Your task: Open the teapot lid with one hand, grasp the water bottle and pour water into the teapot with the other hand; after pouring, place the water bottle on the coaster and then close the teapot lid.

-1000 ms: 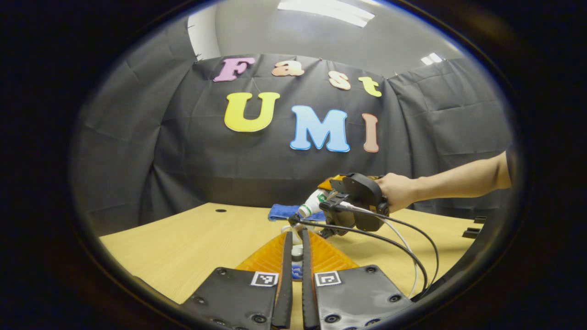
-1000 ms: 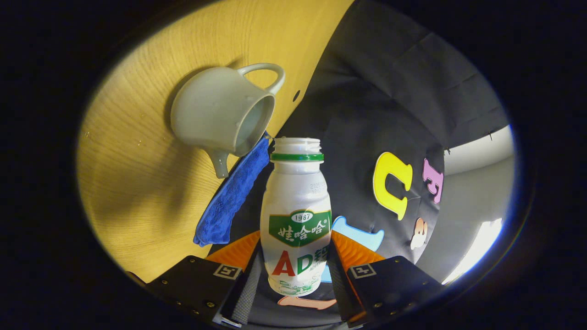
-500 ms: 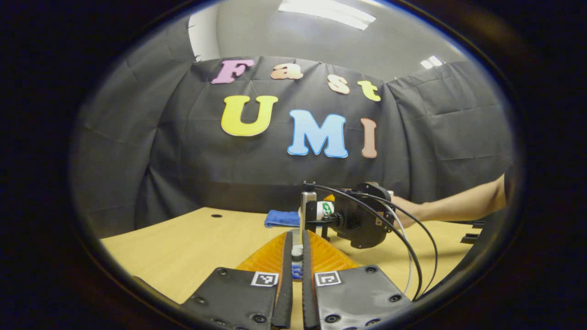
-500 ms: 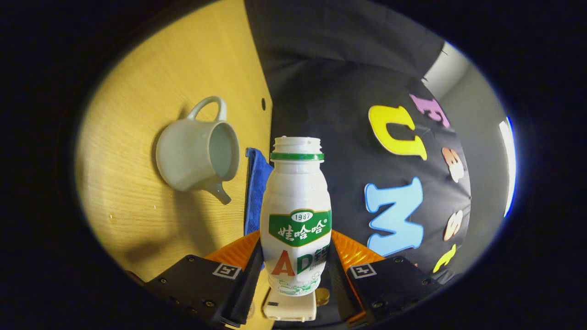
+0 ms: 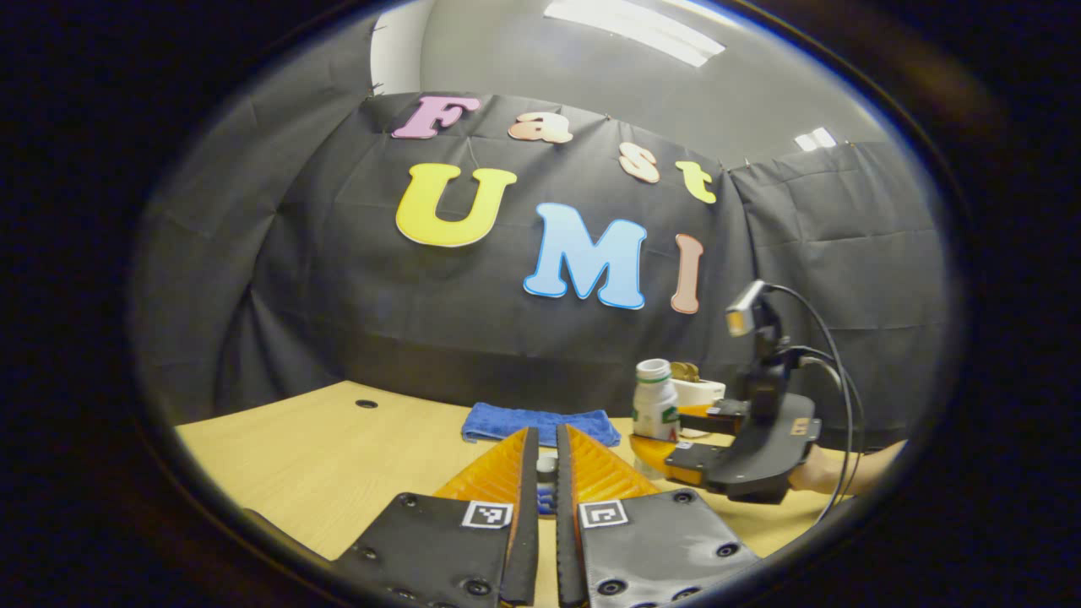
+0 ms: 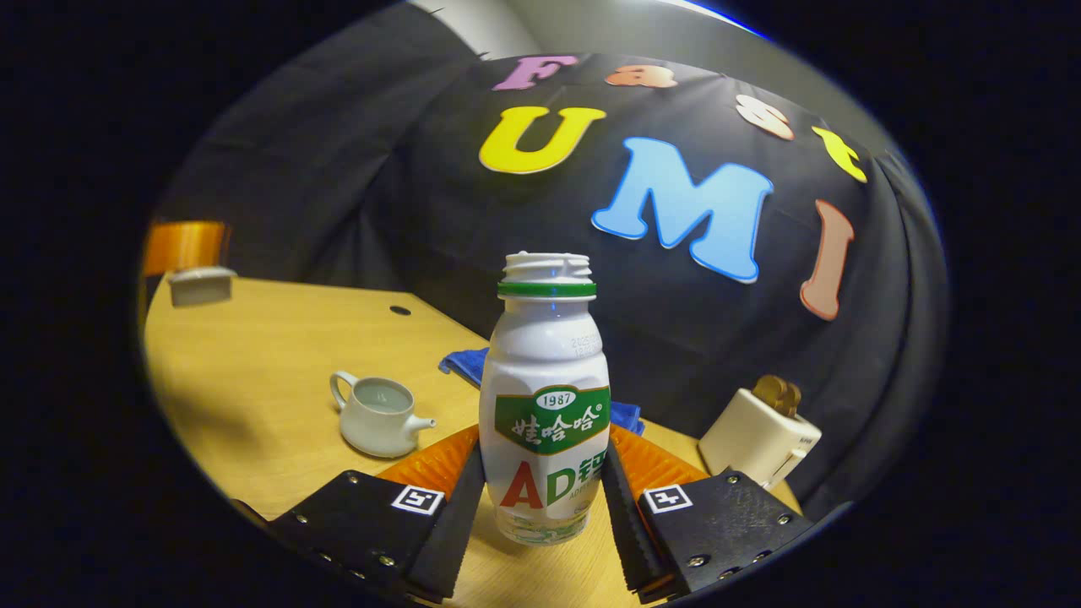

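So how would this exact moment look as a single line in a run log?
right gripper: shut on bottle, upright | left gripper: shut on lid | teapot: open, on table | coaster: not visible

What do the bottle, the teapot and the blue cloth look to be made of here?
Bottle: likely plastic, white and faintly glossy, with a moulded screw thread at the neck. Teapot: probably glazed ceramic, pale, smooth, softly shiny. Blue cloth: looks like terry or microfibre, matte and nubbly, lying limp on the table.
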A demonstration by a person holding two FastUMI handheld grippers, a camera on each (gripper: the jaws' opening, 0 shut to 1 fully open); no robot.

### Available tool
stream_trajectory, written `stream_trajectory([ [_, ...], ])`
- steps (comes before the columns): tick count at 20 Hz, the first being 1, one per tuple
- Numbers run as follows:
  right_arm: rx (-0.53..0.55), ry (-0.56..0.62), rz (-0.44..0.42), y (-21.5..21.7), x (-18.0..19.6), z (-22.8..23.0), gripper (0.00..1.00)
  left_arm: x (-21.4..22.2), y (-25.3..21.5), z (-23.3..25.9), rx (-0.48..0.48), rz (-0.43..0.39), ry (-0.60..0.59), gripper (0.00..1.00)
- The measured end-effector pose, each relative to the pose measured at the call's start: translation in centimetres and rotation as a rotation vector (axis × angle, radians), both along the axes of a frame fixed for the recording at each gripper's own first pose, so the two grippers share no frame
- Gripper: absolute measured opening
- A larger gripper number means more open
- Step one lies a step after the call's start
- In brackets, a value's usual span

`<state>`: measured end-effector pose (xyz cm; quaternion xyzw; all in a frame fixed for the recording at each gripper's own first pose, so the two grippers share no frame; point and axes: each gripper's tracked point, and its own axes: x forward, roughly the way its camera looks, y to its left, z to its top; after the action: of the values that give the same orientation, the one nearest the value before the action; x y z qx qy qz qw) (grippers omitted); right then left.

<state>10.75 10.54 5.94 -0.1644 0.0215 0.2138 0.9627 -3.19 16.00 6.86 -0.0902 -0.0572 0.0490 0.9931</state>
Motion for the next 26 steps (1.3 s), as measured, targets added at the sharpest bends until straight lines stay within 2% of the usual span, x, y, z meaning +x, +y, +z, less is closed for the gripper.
stream_trajectory([
  [1, 0.071, 0.012, -0.009, -0.7, -0.5, 0.8, 0.71, 1.2, 0.1, 0.2, -0.010, -0.003, 0.005, 0.19],
  [3, 0.186, 0.018, -0.033, -2.1, -1.3, 2.3, 0.71, 3.9, 0.1, 0.0, -0.022, -0.016, 0.027, 0.15],
  [4, 0.228, 0.025, -0.044, -3.5, -1.5, 2.5, 0.71, 5.2, 0.2, -0.2, -0.015, -0.015, 0.042, 0.19],
  [6, 0.278, 0.048, -0.056, -6.2, -2.3, 1.3, 0.71, 7.3, 0.1, -0.7, 0.015, -0.014, 0.068, 0.15],
  [7, 0.285, 0.056, -0.070, -7.5, -3.0, 0.2, 0.71, 8.3, 0.0, -0.9, 0.029, -0.010, 0.083, 0.19],
  [8, 0.292, 0.057, -0.079, -8.4, -3.3, -0.5, 0.71, 9.3, -0.3, -1.3, 0.043, -0.015, 0.092, 0.15],
  [11, 0.319, 0.060, -0.104, -9.9, -2.9, -1.1, 0.71, 12.0, -0.6, -2.9, 0.098, 0.000, 0.130, 0.15],
  [15, 0.379, 0.081, -0.081, -9.9, -4.3, -1.0, 0.71, 14.8, 0.2, -6.1, 0.110, 0.024, 0.187, 0.19],
  [20, 0.341, 0.012, -0.115, -11.3, -4.7, 0.3, 0.71, 15.6, 0.7, -8.4, 0.082, 0.038, 0.231, 0.19],
  [21, 0.342, 0.012, -0.115, -11.4, -4.8, 0.4, 0.71, 15.6, 0.8, -8.6, 0.089, 0.041, 0.237, 0.15],
  [22, 0.342, 0.010, -0.117, -11.5, -4.9, 0.3, 0.71, 15.5, 1.2, -8.8, 0.091, 0.050, 0.242, 0.19],
  [23, 0.340, 0.010, -0.120, -11.5, -4.9, 0.2, 0.71, 15.5, 1.2, -8.9, 0.083, 0.045, 0.236, 0.15],
  [24, 0.336, 0.014, -0.122, -11.6, -4.8, 0.1, 0.71, 15.4, 1.2, -8.9, 0.076, 0.045, 0.236, 0.19],
  [25, 0.335, 0.019, -0.125, -11.5, -4.7, 0.0, 0.71, 15.5, 1.0, -9.1, 0.077, 0.042, 0.241, 0.15],
  [26, 0.339, 0.025, -0.125, -11.6, -4.8, -0.4, 0.71, 15.6, 0.9, -9.2, 0.084, 0.042, 0.242, 0.19],
])
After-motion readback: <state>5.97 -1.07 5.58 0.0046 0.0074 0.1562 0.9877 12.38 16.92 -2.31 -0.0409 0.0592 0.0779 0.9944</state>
